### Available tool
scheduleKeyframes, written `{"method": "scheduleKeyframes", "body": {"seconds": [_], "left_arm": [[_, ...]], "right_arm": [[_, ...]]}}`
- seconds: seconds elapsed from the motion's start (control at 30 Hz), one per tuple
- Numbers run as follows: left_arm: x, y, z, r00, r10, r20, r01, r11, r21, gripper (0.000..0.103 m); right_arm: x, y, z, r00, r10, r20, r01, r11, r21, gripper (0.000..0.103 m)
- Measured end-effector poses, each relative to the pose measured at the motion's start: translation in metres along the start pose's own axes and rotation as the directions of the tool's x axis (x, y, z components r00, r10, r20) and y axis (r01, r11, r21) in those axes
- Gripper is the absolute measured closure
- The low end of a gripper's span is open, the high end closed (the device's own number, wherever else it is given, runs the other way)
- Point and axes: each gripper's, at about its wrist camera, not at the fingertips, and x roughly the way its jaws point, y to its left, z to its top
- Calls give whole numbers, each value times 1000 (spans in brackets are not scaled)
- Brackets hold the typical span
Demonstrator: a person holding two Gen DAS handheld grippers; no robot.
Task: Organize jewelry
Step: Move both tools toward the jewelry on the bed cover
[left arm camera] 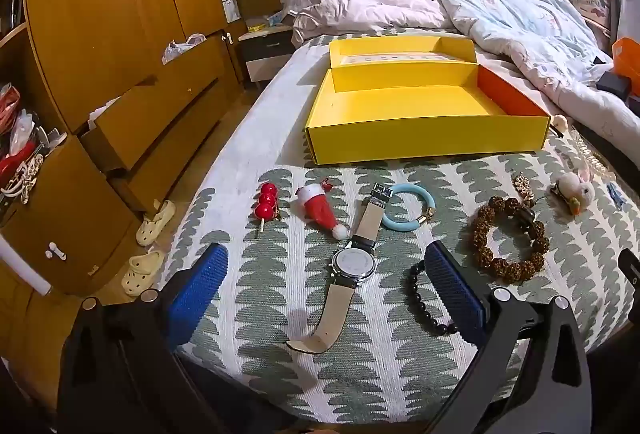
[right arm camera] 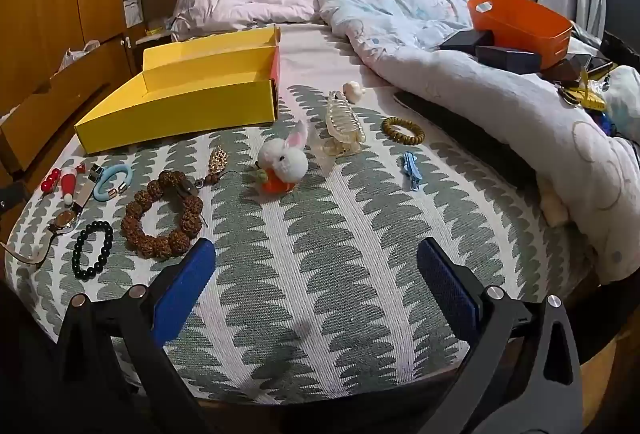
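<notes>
Hovering above the bed (right arm camera: 320, 234), both claws stand wide and hold nothing. Between the fingers of the left claw (left arm camera: 326, 274) lies the watch (left arm camera: 354, 264), with the black bead bracelet (left arm camera: 424, 300) just beside its right finger. The brown bead bracelet (right arm camera: 162, 220) lies near the left finger of the right claw (right arm camera: 316, 266). The yellow box (left arm camera: 424, 114) stands open behind the jewelry.

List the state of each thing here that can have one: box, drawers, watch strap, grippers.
yellow box: open, nothing inside
wardrobe drawers: pulled partly out
watch: strap unbuckled, lying flat
left gripper: open, holding nothing
right gripper: open, holding nothing
orange basket: tilted on the duvet
</notes>
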Motion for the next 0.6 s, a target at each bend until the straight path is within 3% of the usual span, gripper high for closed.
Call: {"method": "scheduleKeyframes", "body": {"seconds": [0.6], "left_arm": [[3, -9, -2, 1000, -13, -18, 13, 1000, 14, 5]], "right_arm": [[0, 0, 0, 1000, -6, 1, 6, 1000, -4, 3]]}}
